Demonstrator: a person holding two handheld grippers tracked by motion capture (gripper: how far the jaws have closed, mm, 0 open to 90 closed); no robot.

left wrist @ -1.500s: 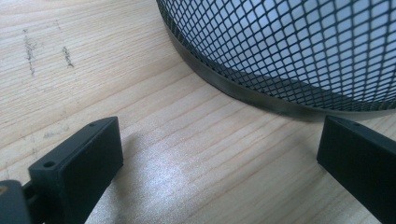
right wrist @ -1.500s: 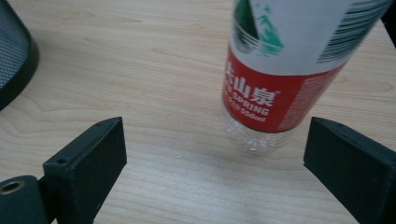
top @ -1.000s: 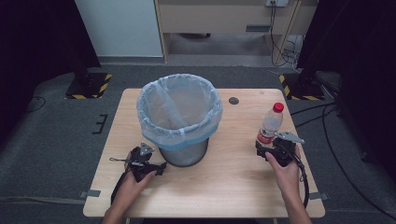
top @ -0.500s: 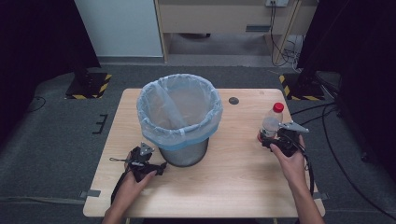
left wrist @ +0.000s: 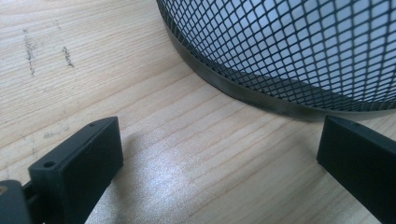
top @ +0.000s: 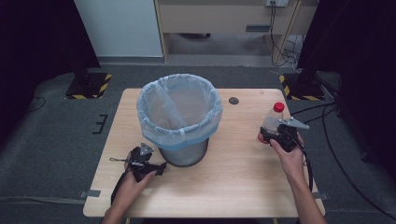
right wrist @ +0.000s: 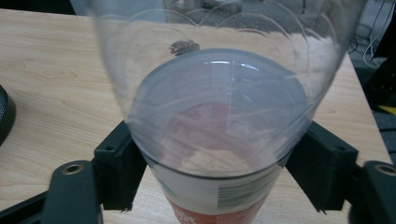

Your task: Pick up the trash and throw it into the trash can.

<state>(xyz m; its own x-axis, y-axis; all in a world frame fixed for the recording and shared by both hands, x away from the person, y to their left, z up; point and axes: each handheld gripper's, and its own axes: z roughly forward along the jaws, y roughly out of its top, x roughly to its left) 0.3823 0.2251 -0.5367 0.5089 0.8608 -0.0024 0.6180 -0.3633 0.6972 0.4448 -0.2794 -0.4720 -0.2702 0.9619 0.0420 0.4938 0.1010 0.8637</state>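
Now the right gripper (top: pixel 270 136) has its fingers (right wrist: pixel 116 163) clamped on the clear bottle (top: pixel 270 122) with the red cap, near the right edge of the table (top: pixel 243 186). Compared with one second ago, the bottle leans more and sits a little closer to that edge. The left gripper (top: pixel 161 166) has not moved; its fingers (left wrist: pixel 79 163) are spread apart and grasp nothing, just beside the base of the mesh bin (top: pixel 184 154), which stands near the middle of the table.
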